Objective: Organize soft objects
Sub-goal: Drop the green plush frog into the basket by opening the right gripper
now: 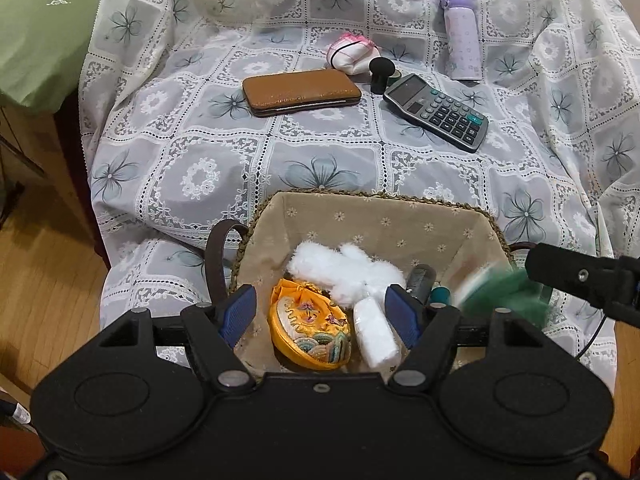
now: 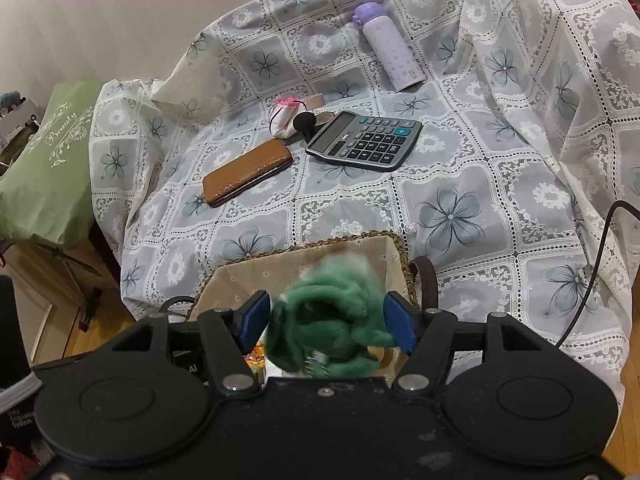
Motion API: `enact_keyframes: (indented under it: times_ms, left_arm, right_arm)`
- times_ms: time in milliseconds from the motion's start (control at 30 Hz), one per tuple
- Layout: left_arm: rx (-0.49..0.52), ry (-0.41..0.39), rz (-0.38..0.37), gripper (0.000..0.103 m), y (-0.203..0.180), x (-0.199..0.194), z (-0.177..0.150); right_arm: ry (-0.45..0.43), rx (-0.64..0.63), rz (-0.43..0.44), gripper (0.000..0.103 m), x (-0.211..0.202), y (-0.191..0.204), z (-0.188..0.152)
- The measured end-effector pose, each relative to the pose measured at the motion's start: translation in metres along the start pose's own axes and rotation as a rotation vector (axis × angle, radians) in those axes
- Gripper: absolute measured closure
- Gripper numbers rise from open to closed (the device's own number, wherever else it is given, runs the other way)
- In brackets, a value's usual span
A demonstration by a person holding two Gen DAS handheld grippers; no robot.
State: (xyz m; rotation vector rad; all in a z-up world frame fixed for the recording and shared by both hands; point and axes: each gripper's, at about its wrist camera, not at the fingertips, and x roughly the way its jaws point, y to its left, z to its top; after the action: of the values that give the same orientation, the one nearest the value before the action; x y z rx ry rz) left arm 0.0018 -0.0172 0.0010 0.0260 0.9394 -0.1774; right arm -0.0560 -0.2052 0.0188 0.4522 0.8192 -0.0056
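Observation:
A fabric-lined woven basket (image 1: 384, 220) stands at the near edge of the lace-covered table. Inside lie a white fluffy toy (image 1: 344, 268), an orange embroidered pouch (image 1: 308, 326) and a white roll (image 1: 376, 332). My left gripper (image 1: 324, 312) is open and empty, hovering over the basket. My right gripper (image 2: 326, 318) is open above the basket (image 2: 360, 250); a blurred green fuzzy soft thing (image 2: 326, 330) sits between its fingers, apparently loose and moving. It also shows blurred in the left wrist view (image 1: 504, 292). A pink-and-white soft pouch (image 1: 352, 54) lies farther back.
On the table lie a brown wallet (image 1: 300, 92), a calculator (image 1: 438, 112), a black knobbed object (image 1: 380, 74) and a purple bottle (image 1: 462, 36). A green bag (image 1: 40, 28) sits left. Wooden floor lies below the table edge. A black cable (image 2: 592, 264) hangs right.

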Motion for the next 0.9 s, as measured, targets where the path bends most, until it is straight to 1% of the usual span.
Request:
enact_keyframes:
  times_ms: [900]
  left_arm:
    - [0.034, -0.014, 0.014, 0.036, -0.0058, -0.0019, -0.0002]
  right_arm:
    - [0.006, -0.006, -0.001, 0.04, 0.0025, -0.0015, 0.0023]
